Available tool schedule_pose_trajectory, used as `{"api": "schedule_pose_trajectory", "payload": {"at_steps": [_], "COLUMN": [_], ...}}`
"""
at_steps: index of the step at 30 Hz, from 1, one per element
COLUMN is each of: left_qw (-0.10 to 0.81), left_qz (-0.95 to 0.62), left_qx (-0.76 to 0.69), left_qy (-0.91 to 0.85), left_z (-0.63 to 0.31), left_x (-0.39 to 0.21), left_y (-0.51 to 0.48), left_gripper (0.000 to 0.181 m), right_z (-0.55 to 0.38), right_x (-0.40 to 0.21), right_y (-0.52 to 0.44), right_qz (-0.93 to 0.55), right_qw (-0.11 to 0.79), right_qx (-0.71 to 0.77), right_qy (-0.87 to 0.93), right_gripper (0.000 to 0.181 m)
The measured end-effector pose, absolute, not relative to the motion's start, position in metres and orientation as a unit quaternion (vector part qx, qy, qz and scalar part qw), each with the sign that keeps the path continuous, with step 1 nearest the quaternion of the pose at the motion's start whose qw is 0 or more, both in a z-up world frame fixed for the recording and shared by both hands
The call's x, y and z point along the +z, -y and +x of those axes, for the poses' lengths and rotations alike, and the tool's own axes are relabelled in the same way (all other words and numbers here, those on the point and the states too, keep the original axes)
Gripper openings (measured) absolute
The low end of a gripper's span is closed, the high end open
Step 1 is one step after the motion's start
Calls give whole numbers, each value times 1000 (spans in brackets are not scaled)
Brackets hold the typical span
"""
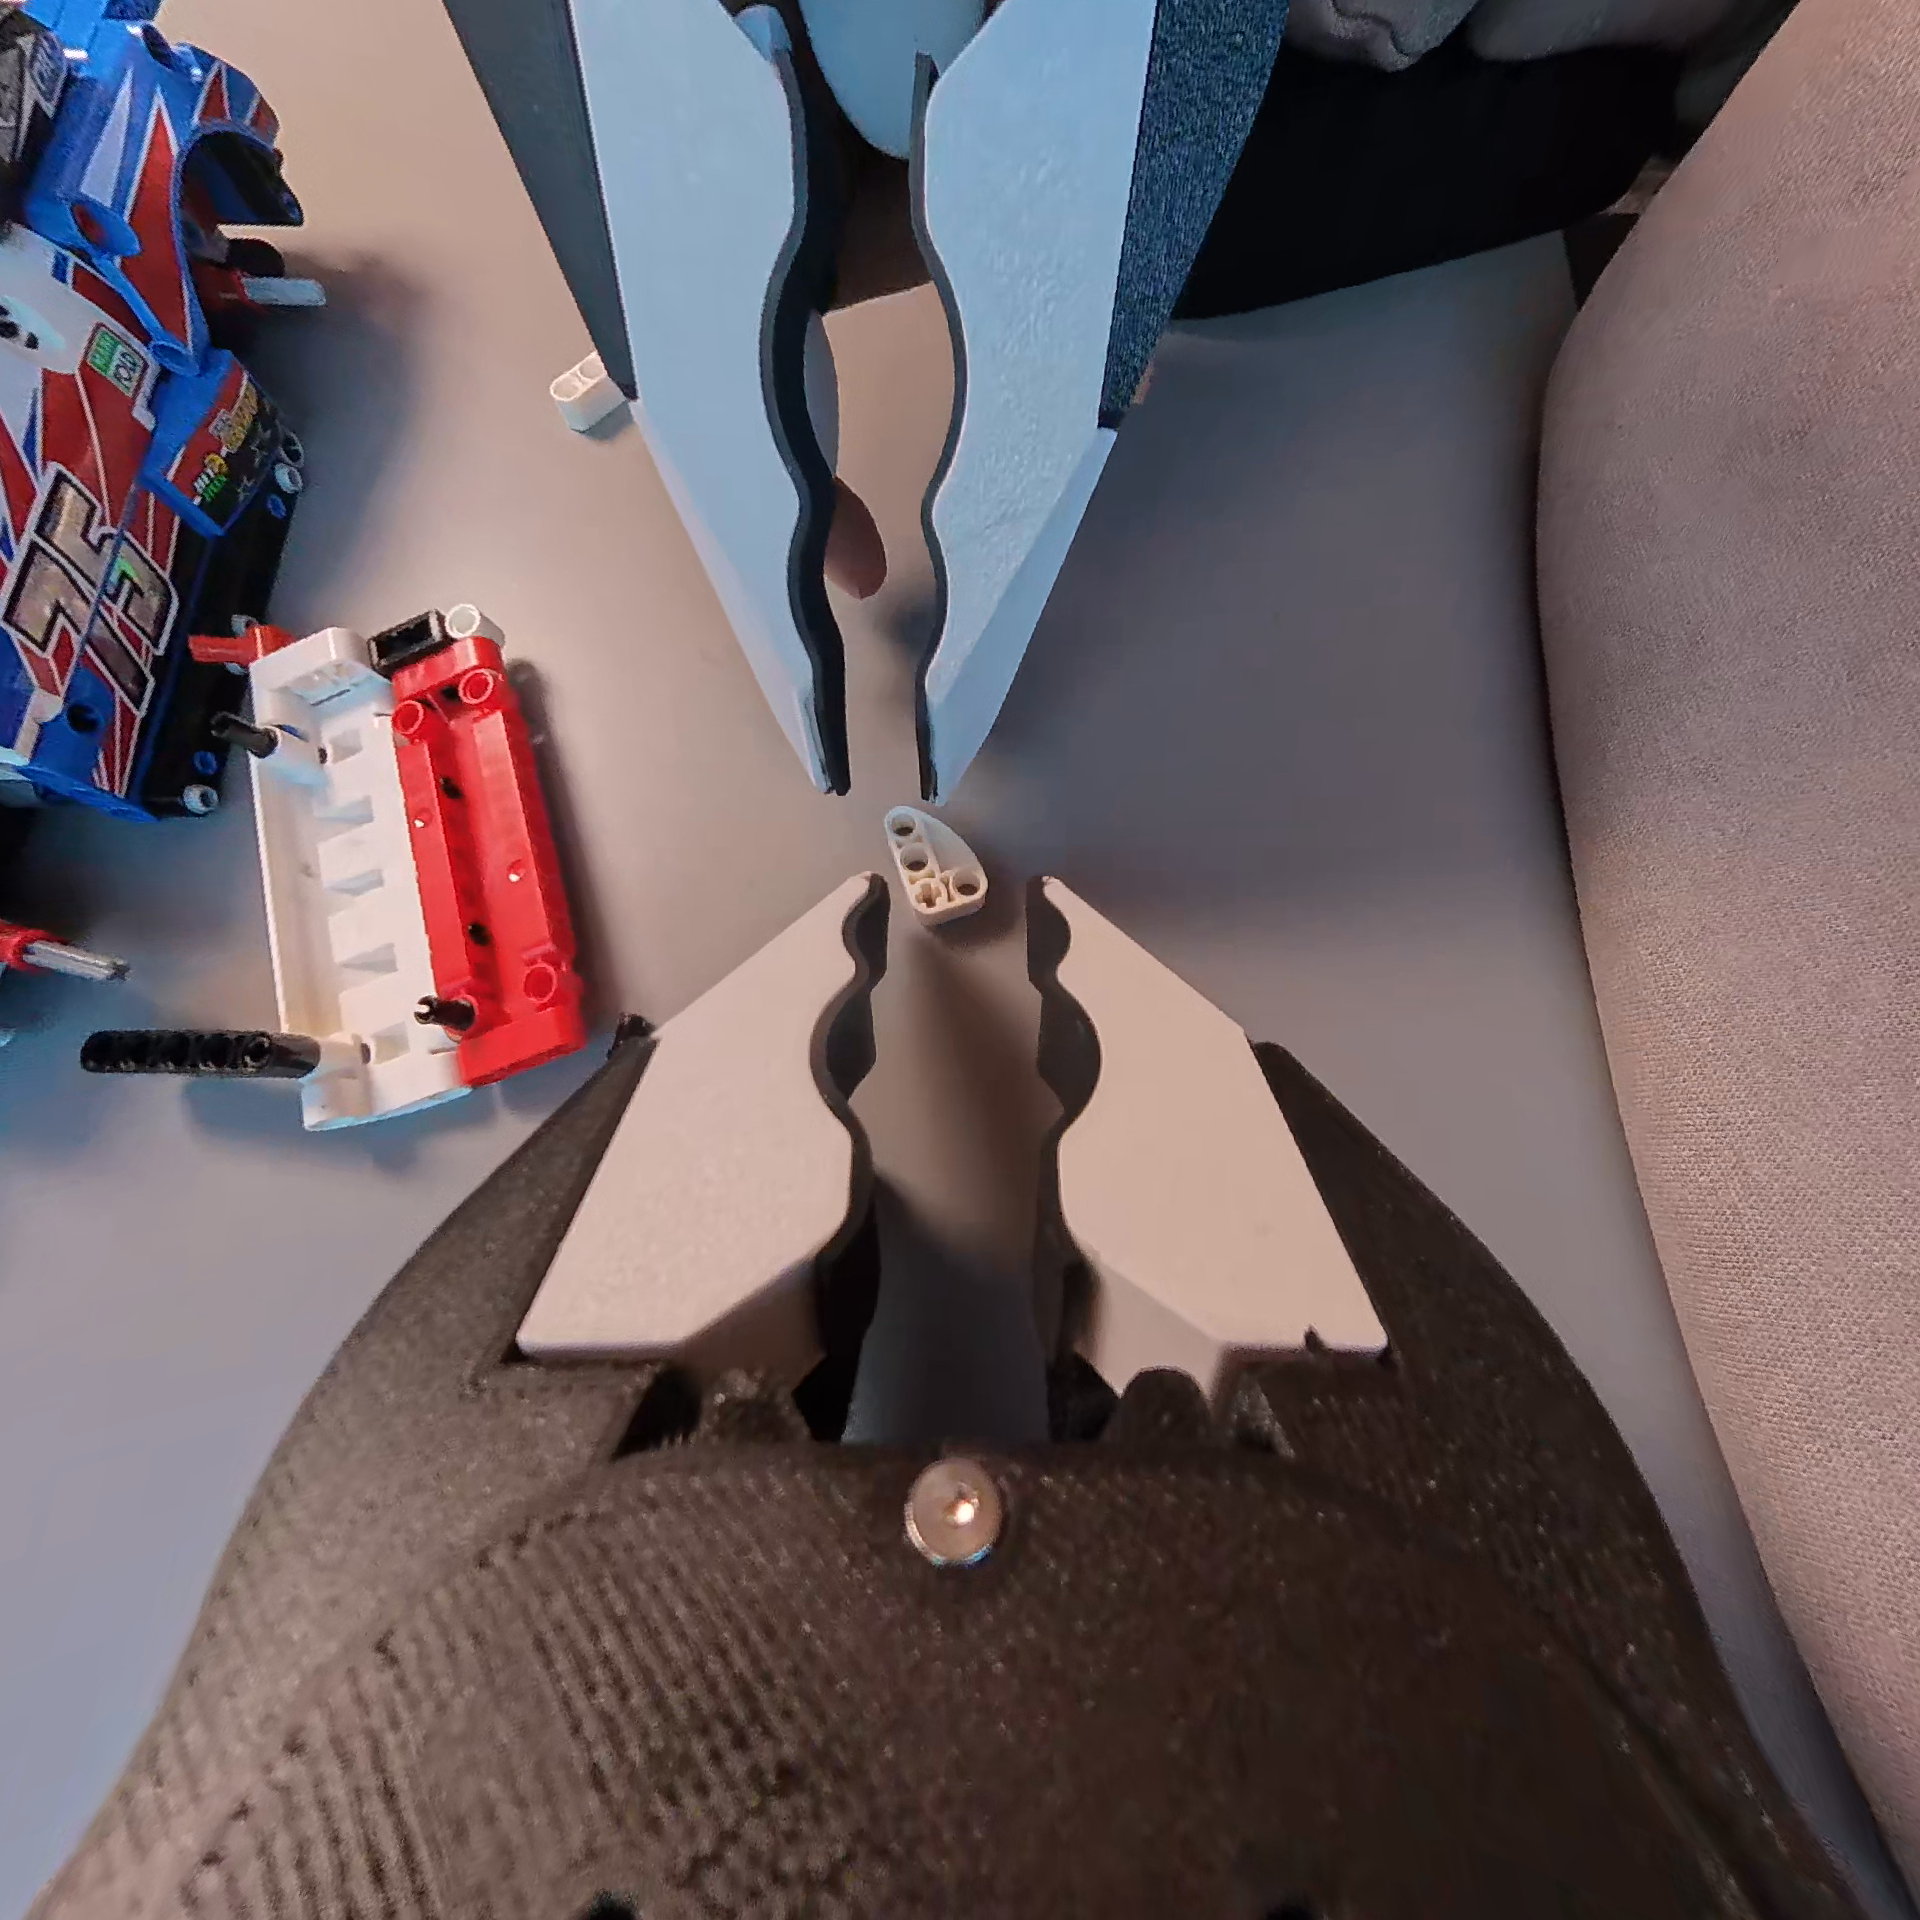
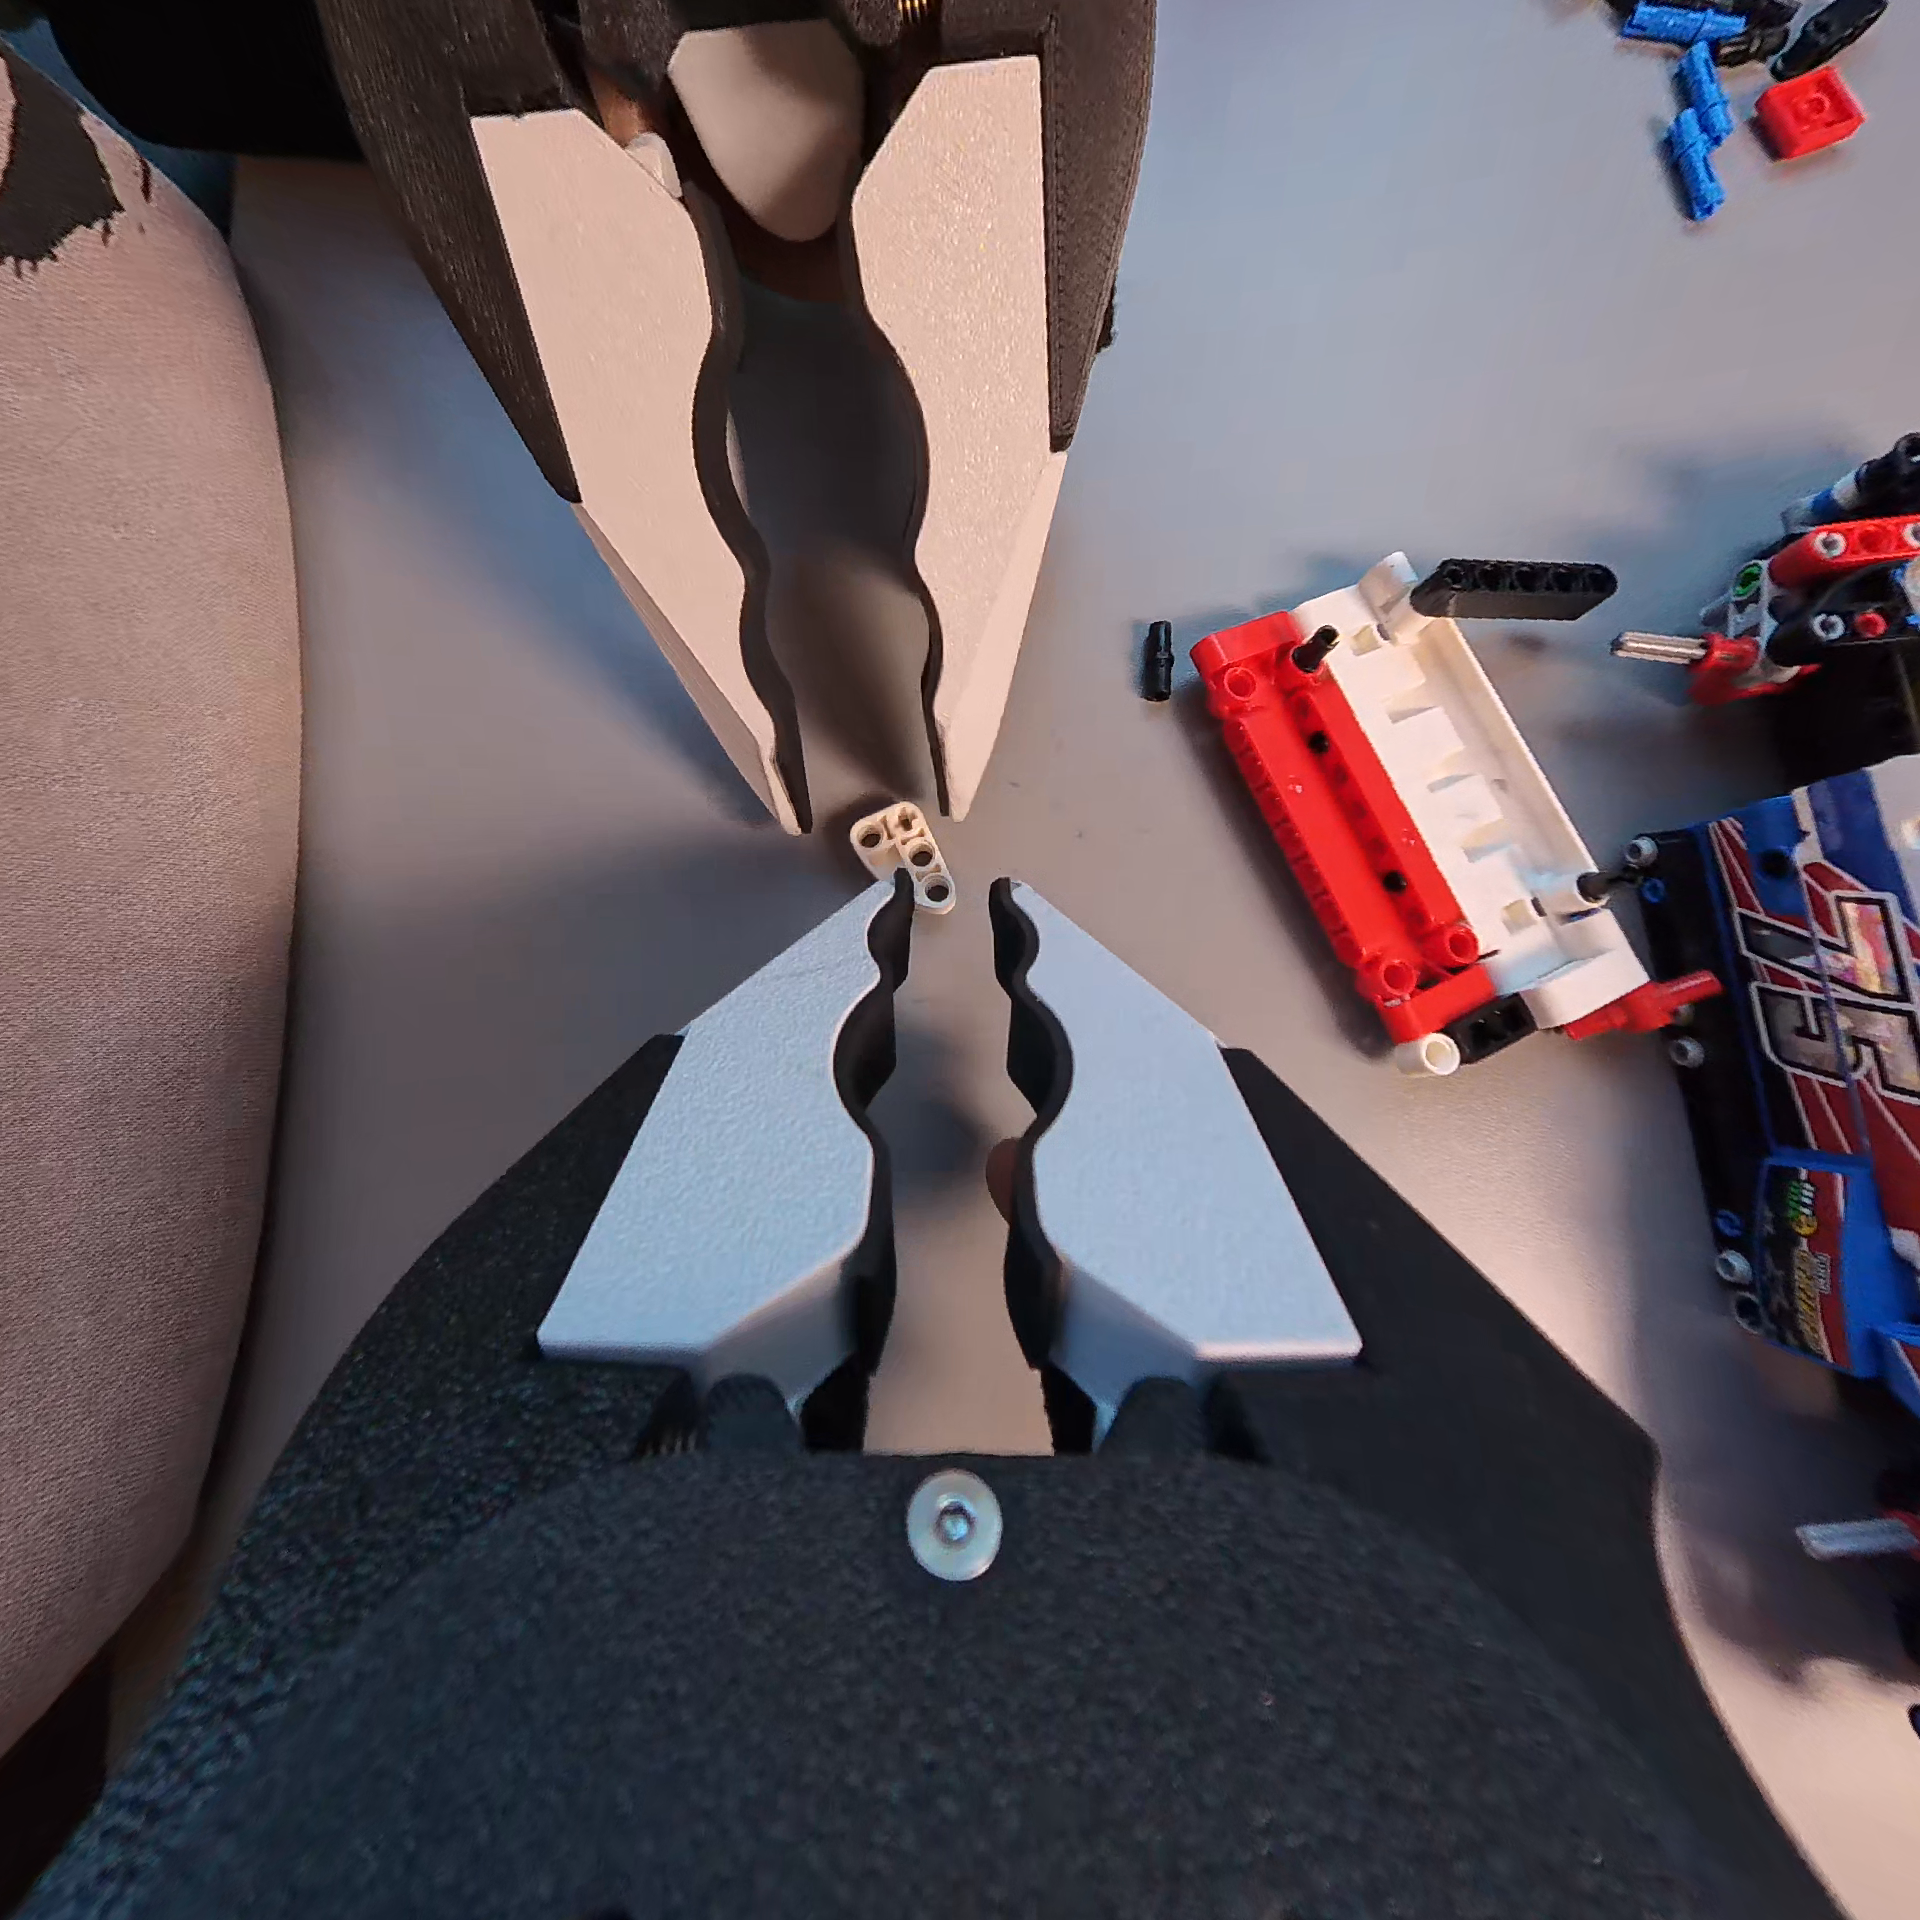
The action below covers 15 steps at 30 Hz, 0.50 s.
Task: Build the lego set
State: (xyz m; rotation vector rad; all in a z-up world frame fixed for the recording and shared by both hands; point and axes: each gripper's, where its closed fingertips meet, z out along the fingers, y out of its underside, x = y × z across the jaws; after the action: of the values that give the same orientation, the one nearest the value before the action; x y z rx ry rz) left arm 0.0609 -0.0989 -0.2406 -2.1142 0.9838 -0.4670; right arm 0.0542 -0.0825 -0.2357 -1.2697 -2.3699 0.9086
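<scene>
A small white curved lego piece with several holes lies on the grey table, also in the right wrist view. My two grippers face each other tip to tip over it. My left gripper is open and empty, its tips just short of the piece; it enters the right wrist view from the top. My right gripper is open with a narrower gap, and one fingertip overlaps the piece's end. It enters the left wrist view from the top.
A red and white lego assembly lies to the side, next to a blue stickered car body. A black pin, blue pins, a red brick and a white connector lie loose. Grey fabric borders the table. Only a small space, under 4 cm, lies between the two pairs of fingers. The black pin is about equally far from each gripper, around 6 cm.
</scene>
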Motion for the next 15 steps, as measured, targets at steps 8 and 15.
{"api": "schedule_pose_trajectory", "payload": {"at_steps": [8,15], "left_qw": [373,382], "left_qz": [-826,-831], "left_qx": [-170,-150], "left_qy": [-386,-375], "left_z": [63,60], "left_x": [-245,-245], "left_y": [96,90], "left_gripper": [15,14], "right_z": [53,51], "right_x": [-230,-219], "right_y": [78,66], "right_qz": [-447,-463], "right_qw": [164,186], "right_qx": [331,352], "right_qy": [815,792], "right_gripper": [12,11]}}
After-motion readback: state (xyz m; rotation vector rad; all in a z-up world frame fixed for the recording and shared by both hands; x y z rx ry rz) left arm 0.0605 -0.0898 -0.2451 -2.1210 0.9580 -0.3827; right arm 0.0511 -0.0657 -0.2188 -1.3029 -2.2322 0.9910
